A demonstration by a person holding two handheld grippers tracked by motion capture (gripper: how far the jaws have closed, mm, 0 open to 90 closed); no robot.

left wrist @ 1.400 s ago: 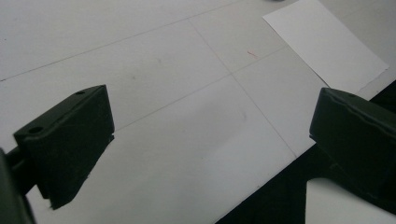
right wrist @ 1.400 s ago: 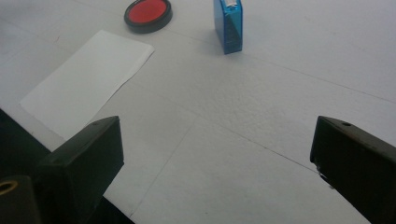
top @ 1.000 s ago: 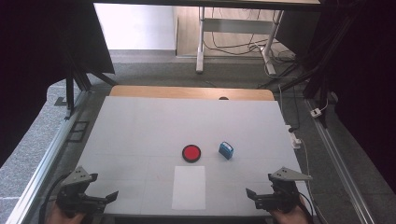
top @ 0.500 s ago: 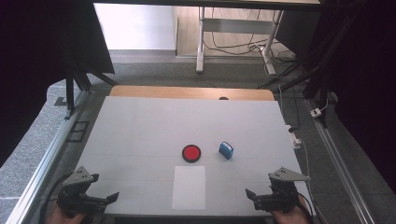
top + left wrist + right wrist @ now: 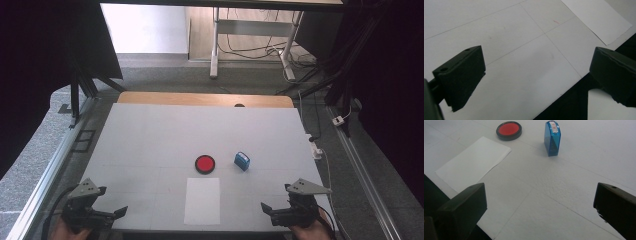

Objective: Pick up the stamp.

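White tabletop (image 5: pixel 150 135) carries a white paper sheet (image 5: pixel 202 200) at its near edge, a round red ink pad (image 5: pixel 205 163) and blue plastic stamp (image 5: pixel 242 160) beyond. Left gripper (image 5: pixel 117 212) and right gripper (image 5: pixel 267 207) hover spread, empty.

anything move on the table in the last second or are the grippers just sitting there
Nothing visibly changed. The left gripper and right gripper rest open at the table's near edge, holding nothing. The round red ink pad, the blue translucent plastic stamp and the white paper sheet lie where they were on the white table.
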